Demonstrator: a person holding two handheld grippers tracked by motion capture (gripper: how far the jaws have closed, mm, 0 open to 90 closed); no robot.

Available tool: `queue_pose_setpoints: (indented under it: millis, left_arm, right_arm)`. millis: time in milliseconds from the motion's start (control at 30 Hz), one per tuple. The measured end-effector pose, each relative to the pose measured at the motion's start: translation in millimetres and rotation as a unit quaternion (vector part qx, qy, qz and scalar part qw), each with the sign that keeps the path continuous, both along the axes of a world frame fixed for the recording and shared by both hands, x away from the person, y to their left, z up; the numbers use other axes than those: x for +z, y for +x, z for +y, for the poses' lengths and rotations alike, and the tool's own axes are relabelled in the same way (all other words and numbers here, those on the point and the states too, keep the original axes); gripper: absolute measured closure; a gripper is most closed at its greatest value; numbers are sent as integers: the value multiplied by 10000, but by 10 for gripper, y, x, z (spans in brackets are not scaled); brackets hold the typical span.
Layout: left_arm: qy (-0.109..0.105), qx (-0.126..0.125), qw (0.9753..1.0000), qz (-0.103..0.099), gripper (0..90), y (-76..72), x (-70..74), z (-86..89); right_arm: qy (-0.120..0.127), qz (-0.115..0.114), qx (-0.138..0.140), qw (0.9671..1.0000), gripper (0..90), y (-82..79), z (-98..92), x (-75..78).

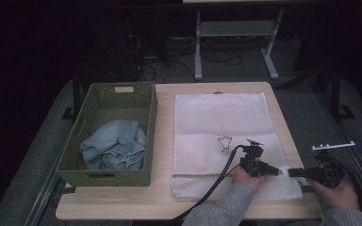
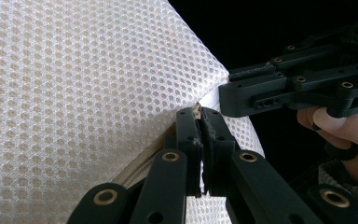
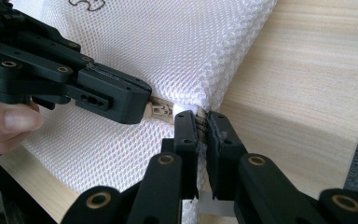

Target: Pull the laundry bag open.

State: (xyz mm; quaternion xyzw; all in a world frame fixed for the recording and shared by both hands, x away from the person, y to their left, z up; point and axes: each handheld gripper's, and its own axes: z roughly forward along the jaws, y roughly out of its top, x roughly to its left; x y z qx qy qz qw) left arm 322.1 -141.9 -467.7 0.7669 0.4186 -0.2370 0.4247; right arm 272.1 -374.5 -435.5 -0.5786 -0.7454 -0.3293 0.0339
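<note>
High view: a white mesh laundry bag [image 1: 221, 136] with a small dark printed figure lies flat on the light wooden table [image 1: 165, 197], covering most of its right half. To the left of the bag stands an olive-green woven basket [image 1: 147, 122] containing a crumpled piece of light blue denim cloth [image 1: 114, 145]. The left gripper [image 1: 283, 171] and the right gripper [image 1: 293, 173] meet tip to tip at the bag's near right edge, each held by a hand in a grey sleeve.

Left gripper view: the left gripper [image 2: 201, 116] has its jaws closed together on a small beige zipper pull [image 2: 196, 111] at the edge of the mesh bag [image 2: 84, 93]. The zipper tape runs down and to the left beneath the jaws. The right gripper [image 2: 224, 99] enters from the right with its tip just beside the same point; a hand [image 2: 349, 135] holds it.

Right gripper view: the right gripper [image 3: 203, 120] has its jaws pressed together on the bag's white edge fabric, with a strip of white material visible between and below them. The left gripper [image 3: 147, 103] comes in from the left, its tip at the beige zipper slider [image 3: 161, 111]. The mesh bag [image 3: 168, 46] lies over the wooden table [image 3: 298, 84], near its right edge.
</note>
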Motion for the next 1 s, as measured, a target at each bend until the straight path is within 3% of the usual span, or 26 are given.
queue_pose_setpoints:
  millis: [1000]
  left_arm:
    - [267,-39,9996,-89,873,-17,66,6]
  right_arm:
    - [-74,8,-57,10000,833,-9,-18,9]
